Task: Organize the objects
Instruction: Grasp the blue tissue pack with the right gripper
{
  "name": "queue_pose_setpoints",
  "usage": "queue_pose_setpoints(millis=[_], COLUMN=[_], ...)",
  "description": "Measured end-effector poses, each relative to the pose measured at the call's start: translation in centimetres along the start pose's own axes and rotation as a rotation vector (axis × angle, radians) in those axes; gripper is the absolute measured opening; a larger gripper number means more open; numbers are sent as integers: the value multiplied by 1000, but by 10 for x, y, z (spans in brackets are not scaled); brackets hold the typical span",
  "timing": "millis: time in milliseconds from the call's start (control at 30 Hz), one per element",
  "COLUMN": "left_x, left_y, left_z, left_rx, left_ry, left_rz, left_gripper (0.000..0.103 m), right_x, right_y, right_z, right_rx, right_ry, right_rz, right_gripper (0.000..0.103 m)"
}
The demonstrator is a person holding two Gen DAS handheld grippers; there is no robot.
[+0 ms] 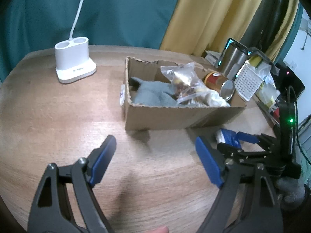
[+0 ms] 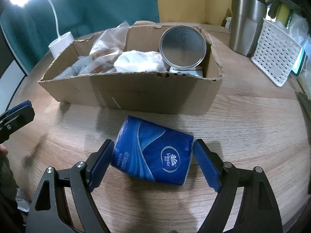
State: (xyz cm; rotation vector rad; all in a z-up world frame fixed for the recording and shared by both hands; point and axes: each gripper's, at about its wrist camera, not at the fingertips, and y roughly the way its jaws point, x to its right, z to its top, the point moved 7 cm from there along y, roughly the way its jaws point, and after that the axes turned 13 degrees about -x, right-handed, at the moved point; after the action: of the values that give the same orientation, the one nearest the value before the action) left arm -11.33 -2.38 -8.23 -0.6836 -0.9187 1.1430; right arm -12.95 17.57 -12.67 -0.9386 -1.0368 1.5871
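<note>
Blue tissue pack (image 2: 153, 153), one in number, lies on the wooden surface (image 2: 243, 120) at lower centre of the right wrist view, just in front of the single cardboard box (image 2: 136, 91). The right hand-held gripper (image 2: 153, 165) brackets its two ends, pads touching or nearly touching the wrapper, so a firm pinch cannot be confirmed. The pack appears light, soft and compressible, its film probably slick; the short ends look the best place to hold. The left hand-held gripper (image 1: 155, 161) is spread and holds nothing. The box contains one can (image 2: 182, 46), one clear bag (image 1: 186, 81) and cloths.
</note>
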Motion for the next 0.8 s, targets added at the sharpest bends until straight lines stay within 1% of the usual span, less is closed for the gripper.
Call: queue_pose_setpoints(millis=[233, 367, 400, 533, 800], left_x=[2, 4, 5, 8, 11], left_y=[1, 0, 0, -3, -13], left_z=[-4, -4, -4, -2, 5], left_rx=[-10, -8, -7, -2, 19], left_ry=[4, 5, 7, 14, 21], left_rz=[0, -3, -3, -6, -10], left_gripper=[85, 85, 85, 85, 85], right_x=[-3, -4, -4, -6, -15], right_y=[3, -2, -3, -6, -37], right_z=[1, 1, 1, 1, 8], right_rx=[19, 25, 24, 23, 76], right_ry=[-6, -9, -10, -10, -38], right_rz=[-16, 5, 7, 15, 19], right_gripper=[84, 74, 74, 72, 72])
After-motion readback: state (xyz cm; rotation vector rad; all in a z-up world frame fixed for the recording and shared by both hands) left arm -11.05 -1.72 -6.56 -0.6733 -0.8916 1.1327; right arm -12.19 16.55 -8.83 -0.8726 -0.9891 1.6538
